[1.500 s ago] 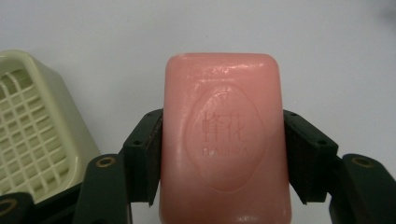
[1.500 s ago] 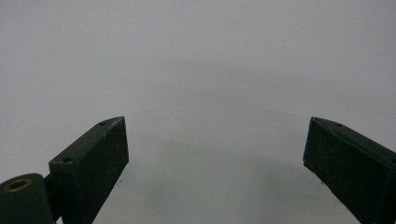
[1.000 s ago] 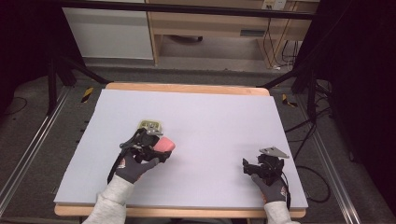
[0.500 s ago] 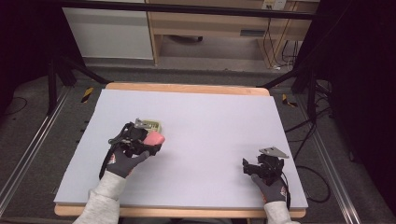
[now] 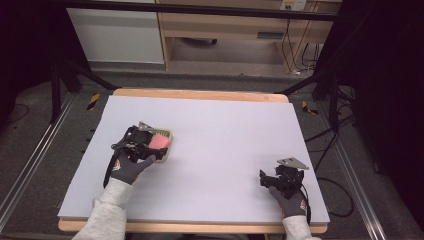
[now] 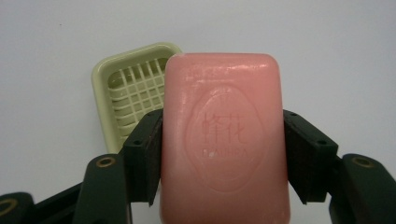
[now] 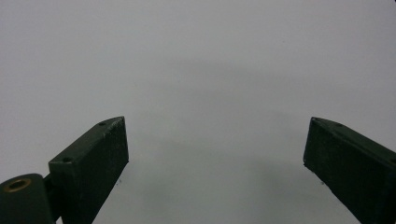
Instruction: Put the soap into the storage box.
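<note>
The left gripper (image 6: 223, 154) is closed on a pink soap bar (image 6: 225, 140), its two black jaws pressing flat against the bar's long sides. In the left gripper view a pale green soap dish (image 6: 126, 93) with a slotted grid floor lies on the worktop (image 6: 336, 56) past the bar, toward 11 o'clock, partly hidden by it. From the high view, this gripper and soap sit at about 9 o'clock on the worktop, over the dish. The right gripper (image 7: 215, 154) rests near 4 o'clock, jaws spread wide apart with nothing between them, only bare grey surface beyond.
</note>
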### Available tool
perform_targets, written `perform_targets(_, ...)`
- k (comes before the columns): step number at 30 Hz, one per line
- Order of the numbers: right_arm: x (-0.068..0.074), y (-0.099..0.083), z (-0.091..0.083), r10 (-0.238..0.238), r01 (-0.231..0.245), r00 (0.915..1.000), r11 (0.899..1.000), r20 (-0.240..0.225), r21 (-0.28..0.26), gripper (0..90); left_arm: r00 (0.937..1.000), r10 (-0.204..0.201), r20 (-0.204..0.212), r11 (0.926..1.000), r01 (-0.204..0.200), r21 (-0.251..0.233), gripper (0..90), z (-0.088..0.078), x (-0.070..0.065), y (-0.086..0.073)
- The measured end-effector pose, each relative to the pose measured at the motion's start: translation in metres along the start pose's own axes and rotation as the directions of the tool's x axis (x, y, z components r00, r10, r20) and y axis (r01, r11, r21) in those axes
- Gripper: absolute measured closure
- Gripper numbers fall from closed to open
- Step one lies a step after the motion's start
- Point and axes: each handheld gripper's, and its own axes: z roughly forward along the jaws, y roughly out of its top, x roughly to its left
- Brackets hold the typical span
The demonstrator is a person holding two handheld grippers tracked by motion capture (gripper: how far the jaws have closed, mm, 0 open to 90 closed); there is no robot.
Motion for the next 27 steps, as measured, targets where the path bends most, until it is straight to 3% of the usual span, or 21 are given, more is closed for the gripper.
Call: perform_targets(27, 0.000, 0.000, 0.000, -0.002, 0.002, 1.0000, 1.000, -0.002, 0.000, 6.9, 0.9974, -0.065, -0.031, 0.9979, 0.065, -0.001, 37.4, 0.022, 0.023, 0.010)
